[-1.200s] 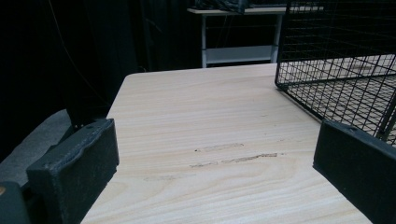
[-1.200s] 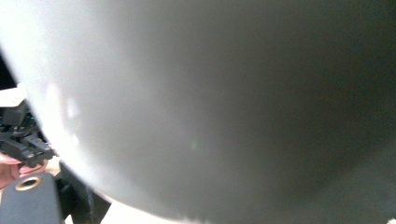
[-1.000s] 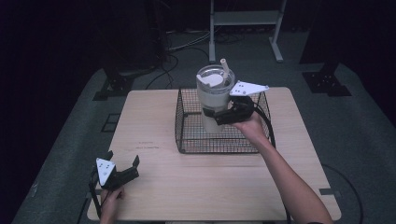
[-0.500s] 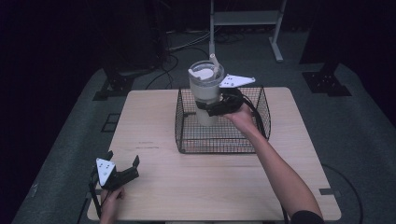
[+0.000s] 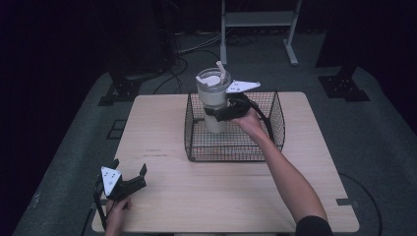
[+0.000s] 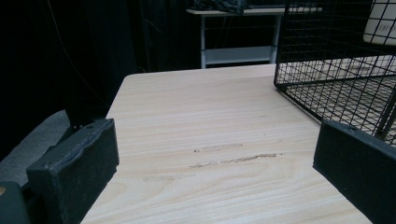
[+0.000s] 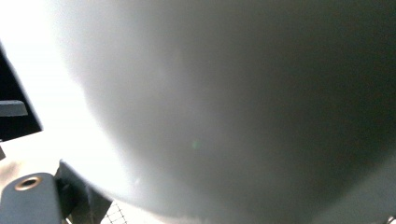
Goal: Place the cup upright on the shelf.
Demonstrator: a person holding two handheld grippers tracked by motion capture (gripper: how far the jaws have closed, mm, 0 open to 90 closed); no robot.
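tumbler (image 5: 215, 101) | clamped in right tongs (image 5: 222, 114) inside wire basket (image 5: 275, 129) | left tongs (image 5: 129, 178) wide

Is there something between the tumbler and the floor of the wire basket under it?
Nothing visible. The right tongs hold the tumbler upright inside the wire basket, and the mesh floor below it looks bare. The left tongs rest far away.

No readable text anywhere; perhaps faint, illegible lettering on the pale tumbler (image 6: 384, 21).
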